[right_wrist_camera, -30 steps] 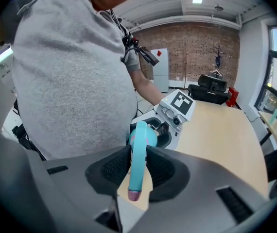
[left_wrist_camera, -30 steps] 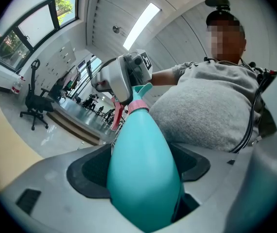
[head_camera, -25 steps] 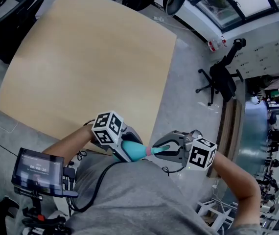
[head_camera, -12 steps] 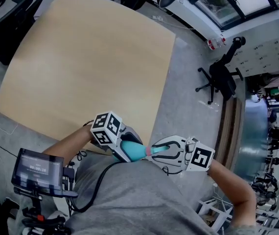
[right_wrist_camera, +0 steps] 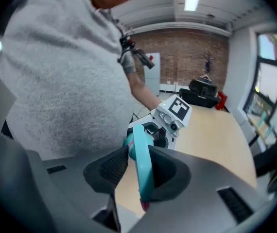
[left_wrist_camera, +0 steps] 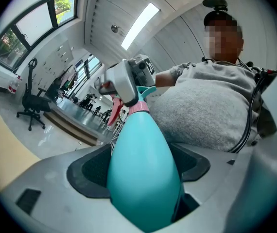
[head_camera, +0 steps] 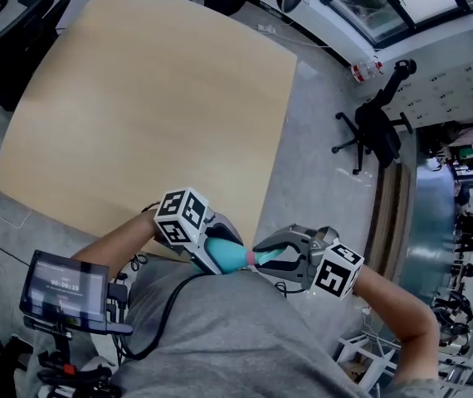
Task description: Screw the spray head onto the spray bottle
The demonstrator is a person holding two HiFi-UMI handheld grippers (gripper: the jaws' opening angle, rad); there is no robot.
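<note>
Head view, six o'clock: the left gripper [head_camera: 216,260] clamps the spray bottle [head_camera: 229,257]. At its three o'clock end the spray head [head_camera: 276,253] sits between the right gripper's [head_camera: 268,255] jaws, which have just been opening and stand slack. Likely mid-screwing; next comes a fresh pinch and twist.

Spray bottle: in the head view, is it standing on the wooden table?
No, the spray bottle is clamped in the left gripper and held in the air, off the table, close to the person's body.
</note>
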